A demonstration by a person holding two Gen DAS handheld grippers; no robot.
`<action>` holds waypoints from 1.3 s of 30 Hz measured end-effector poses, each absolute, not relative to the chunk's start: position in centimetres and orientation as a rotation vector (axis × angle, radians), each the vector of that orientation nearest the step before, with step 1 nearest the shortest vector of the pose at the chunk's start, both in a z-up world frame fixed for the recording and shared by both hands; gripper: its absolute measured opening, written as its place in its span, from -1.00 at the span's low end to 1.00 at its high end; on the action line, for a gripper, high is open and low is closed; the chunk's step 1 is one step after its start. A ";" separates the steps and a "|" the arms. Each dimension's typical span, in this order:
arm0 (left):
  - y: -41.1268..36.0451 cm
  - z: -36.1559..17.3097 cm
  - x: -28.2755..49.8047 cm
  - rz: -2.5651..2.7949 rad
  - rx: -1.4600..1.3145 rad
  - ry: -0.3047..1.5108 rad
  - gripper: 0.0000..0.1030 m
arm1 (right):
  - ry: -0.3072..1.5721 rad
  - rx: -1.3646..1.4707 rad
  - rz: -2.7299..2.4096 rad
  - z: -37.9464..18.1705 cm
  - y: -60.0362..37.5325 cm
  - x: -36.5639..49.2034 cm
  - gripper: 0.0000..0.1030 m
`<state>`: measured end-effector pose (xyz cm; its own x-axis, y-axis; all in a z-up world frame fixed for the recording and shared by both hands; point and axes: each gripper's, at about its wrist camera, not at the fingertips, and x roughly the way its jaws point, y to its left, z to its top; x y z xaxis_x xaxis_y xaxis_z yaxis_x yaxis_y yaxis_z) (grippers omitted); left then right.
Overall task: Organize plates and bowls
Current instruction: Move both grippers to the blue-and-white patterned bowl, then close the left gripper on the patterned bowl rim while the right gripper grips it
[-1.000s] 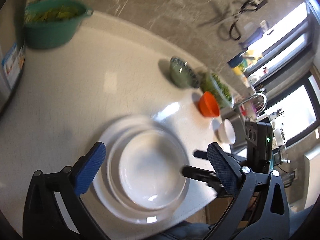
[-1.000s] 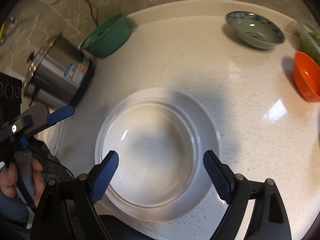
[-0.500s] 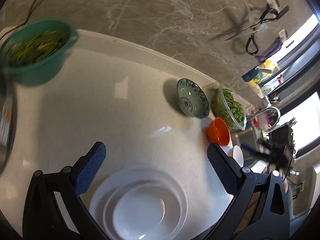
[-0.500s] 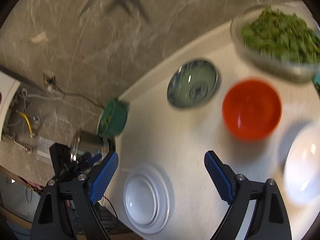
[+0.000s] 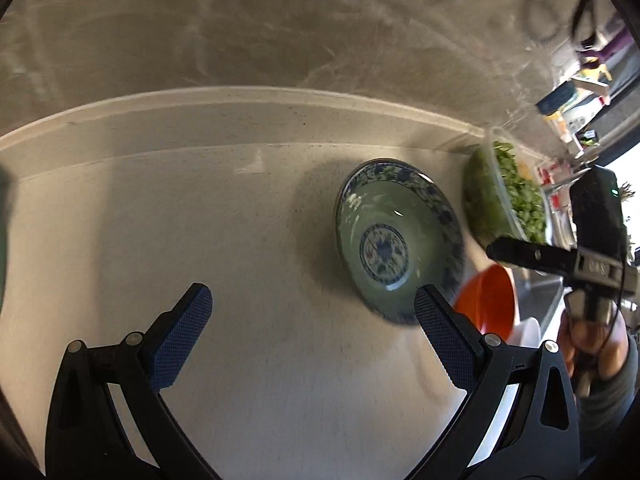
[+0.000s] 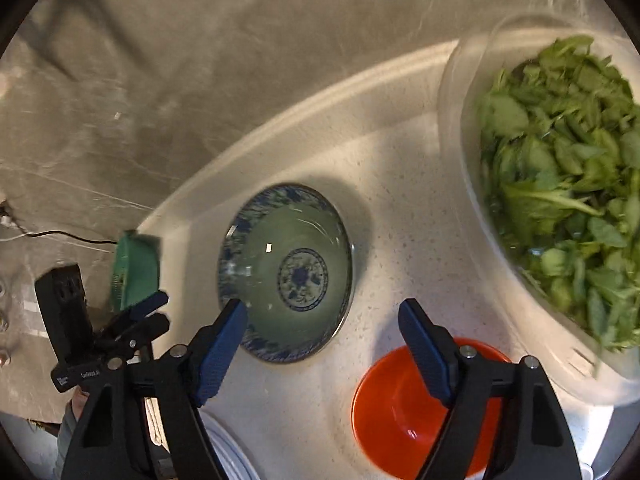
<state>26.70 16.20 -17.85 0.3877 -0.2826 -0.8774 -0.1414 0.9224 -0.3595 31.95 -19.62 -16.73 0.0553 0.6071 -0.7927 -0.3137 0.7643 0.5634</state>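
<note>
A green bowl with a blue patterned rim (image 5: 394, 240) sits on the white counter near the back wall; it also shows in the right wrist view (image 6: 286, 272). An orange bowl (image 6: 404, 408) sits beside it, also seen in the left wrist view (image 5: 488, 300). My left gripper (image 5: 310, 320) is open and empty, hovering left of the green bowl. My right gripper (image 6: 322, 324) is open and empty, above the near rim of the green bowl and the orange bowl. The edge of a white plate (image 6: 228, 452) shows at the bottom. A small white bowl (image 5: 528, 332) peeks behind the orange one.
A clear bowl of green leaves (image 6: 560, 184) stands right of the green bowl, also in the left wrist view (image 5: 508, 196). A green basin (image 6: 134, 272) sits far left. The grey marble wall (image 5: 280, 32) backs the counter.
Both grippers have moved away from the stacked white plates toward the green patterned bowl, which is now much closer. Both stay open and empty.
</note>
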 end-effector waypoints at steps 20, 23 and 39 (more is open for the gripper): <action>13.7 -24.5 32.1 -0.138 -0.298 1.291 0.01 | 1.438 0.143 0.677 -20.2 -15.0 34.5 -0.29; 14.0 -24.5 32.3 -0.144 -0.335 1.293 -0.35 | 1.439 0.171 0.680 -20.5 -15.3 34.6 -0.50; 12.6 -23.3 31.6 -0.135 -0.287 1.307 -0.73 | 1.425 0.188 0.704 -20.2 -16.3 34.6 -0.69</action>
